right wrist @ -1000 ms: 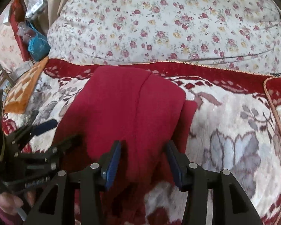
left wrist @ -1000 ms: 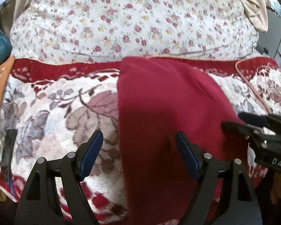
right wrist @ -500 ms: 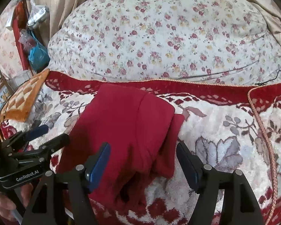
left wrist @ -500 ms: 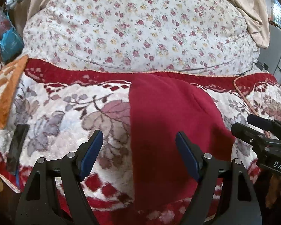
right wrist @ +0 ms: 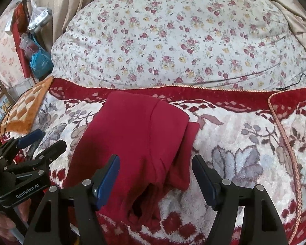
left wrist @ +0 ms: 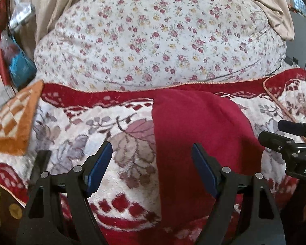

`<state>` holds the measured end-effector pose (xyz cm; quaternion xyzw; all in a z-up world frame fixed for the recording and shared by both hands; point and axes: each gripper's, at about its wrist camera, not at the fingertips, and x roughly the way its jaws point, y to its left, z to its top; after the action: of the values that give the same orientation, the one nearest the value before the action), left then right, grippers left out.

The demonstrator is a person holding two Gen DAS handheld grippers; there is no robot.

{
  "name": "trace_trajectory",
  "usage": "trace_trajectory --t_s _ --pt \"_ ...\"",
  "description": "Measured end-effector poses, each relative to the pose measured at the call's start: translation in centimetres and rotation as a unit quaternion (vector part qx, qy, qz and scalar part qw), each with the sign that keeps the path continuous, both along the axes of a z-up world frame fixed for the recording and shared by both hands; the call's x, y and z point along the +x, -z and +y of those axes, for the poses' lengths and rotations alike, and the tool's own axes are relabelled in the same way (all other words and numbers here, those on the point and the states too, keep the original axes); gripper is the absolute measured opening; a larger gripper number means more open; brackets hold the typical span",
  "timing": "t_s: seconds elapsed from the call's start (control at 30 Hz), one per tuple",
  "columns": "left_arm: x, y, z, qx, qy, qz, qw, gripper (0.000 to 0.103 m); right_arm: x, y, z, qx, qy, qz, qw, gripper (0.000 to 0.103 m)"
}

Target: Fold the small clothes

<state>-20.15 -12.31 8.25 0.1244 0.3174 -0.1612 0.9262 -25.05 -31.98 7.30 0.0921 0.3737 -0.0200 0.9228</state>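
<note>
A plush blanket [left wrist: 75,122] with a red border and grey-pink flower pattern covers the bed. Along its far edge lies a big white floral quilt [left wrist: 153,40]. An orange checked cushion [left wrist: 16,122] rests at its left edge, with a blue bag [right wrist: 39,61] beyond. Beige fabric [left wrist: 275,4] drapes at the far right corner.

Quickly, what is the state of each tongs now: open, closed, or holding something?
Left tongs: open, holding nothing, above the red garment.
Right tongs: open, holding nothing, above the same garment.

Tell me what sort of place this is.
Most likely a bedroom at home: a plush flowered blanket as work surface, a big floral quilt bundled behind it, and beige curtains beyond.
</note>
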Motion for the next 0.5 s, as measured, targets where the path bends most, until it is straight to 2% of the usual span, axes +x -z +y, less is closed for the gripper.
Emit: trace_trajectory --t_s 0.07,0.5 --pt "-0.19 -0.18 -0.03 0.006 -0.004 -0.010 0.9999 0.080 0.00 0.13 -0.06 0.001 0.000 0.003 1.000 0.071" --pt "0.15 0.08 -0.23 0.005 -0.002 0.005 1.0000 0.080 0.09 0.47 0.08 0.006 0.001 0.009 1.000 0.071"
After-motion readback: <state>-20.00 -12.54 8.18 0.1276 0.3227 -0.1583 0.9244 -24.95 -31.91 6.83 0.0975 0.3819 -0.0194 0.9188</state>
